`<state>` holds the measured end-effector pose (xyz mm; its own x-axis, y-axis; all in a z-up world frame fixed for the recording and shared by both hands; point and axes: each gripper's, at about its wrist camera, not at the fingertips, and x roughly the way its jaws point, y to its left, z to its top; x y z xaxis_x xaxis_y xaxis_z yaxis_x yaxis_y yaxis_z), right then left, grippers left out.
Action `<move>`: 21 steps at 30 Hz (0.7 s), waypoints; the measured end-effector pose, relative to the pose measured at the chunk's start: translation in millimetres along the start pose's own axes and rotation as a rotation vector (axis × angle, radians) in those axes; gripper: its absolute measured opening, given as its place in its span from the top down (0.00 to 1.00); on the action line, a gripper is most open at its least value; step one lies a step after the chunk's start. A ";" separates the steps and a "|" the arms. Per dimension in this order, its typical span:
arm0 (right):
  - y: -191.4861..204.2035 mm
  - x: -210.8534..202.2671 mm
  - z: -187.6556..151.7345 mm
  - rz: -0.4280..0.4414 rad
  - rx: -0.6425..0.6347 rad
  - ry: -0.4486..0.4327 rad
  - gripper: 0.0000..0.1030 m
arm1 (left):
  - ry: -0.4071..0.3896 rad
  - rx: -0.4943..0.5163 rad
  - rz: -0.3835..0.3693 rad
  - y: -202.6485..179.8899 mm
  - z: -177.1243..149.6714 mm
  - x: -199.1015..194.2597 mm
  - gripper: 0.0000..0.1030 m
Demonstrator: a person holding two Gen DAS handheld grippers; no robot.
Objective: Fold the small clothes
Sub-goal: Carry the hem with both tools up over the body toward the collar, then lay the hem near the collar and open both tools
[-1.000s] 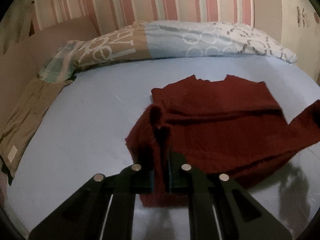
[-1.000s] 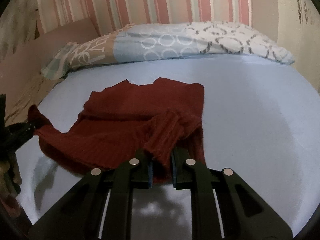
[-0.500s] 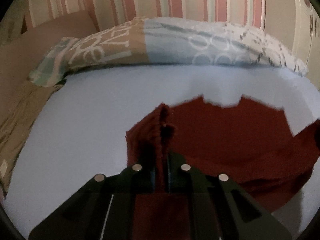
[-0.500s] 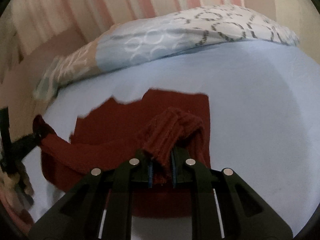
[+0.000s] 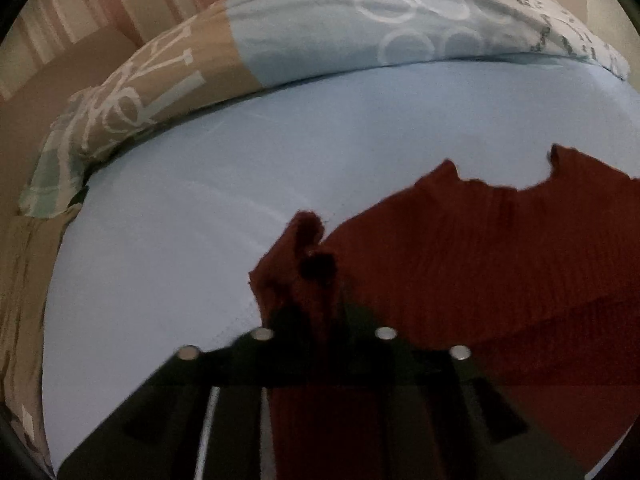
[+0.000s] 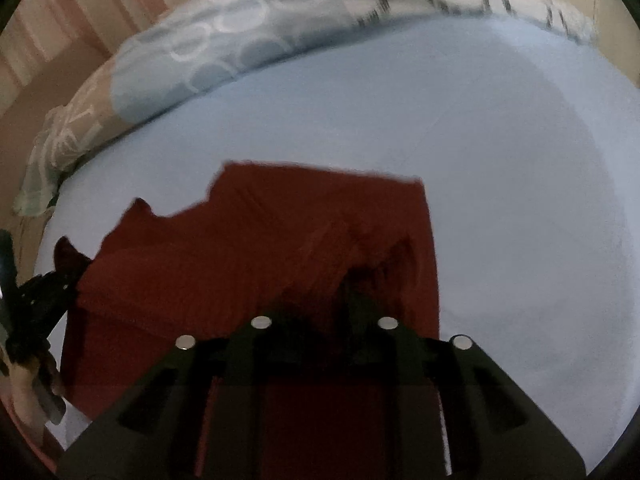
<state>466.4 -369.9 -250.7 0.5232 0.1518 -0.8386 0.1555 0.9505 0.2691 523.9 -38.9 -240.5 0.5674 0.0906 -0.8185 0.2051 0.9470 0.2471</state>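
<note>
- Sweater (image 5: 460, 264), dark red, lay on the blue sheet (image 5: 200, 240), lower right of the left view.
- Left gripper (image 5: 320, 312) had just been loosening, sweater corner between its jaws.
- Right gripper (image 6: 324, 304) likewise, cloth bunched between its jaws.

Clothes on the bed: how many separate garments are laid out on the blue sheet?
1: a dark red knit garment lying on the blue sheet, partly folded, its near edge at the fingers of both grippers. Nothing else shows, though something could be hidden beneath it.

Left gripper (image 5: 320, 312) fingers just opening; right gripper (image 6: 324, 304) likewise.
</note>
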 end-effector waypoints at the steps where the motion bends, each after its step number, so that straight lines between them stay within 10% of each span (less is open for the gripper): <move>1: -2.2 -0.5 -1.6 0.007 0.008 -0.005 0.80 | -0.005 -0.004 -0.005 4.7 -2.3 -0.7 0.68; 8: -1.6 -49.4 -5.7 0.074 -0.055 -0.183 0.36 | -0.051 -0.175 -0.162 51.2 -13.3 -39.9 0.55; 11: -4.5 -58.2 -6.8 0.043 -0.078 -0.205 0.32 | -0.108 -0.166 -0.022 56.0 -17.3 -63.4 0.22; 21: -15.1 -49.8 -23.2 0.009 -0.089 -0.174 0.32 | -0.034 -0.238 -0.030 70.2 -21.7 -44.5 0.22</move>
<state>418.5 -385.6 -223.9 0.6626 0.1180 -0.7396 0.0798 0.9707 0.2265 495.7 30.3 -198.0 0.5912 0.0546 -0.8047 0.0307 0.9955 0.0901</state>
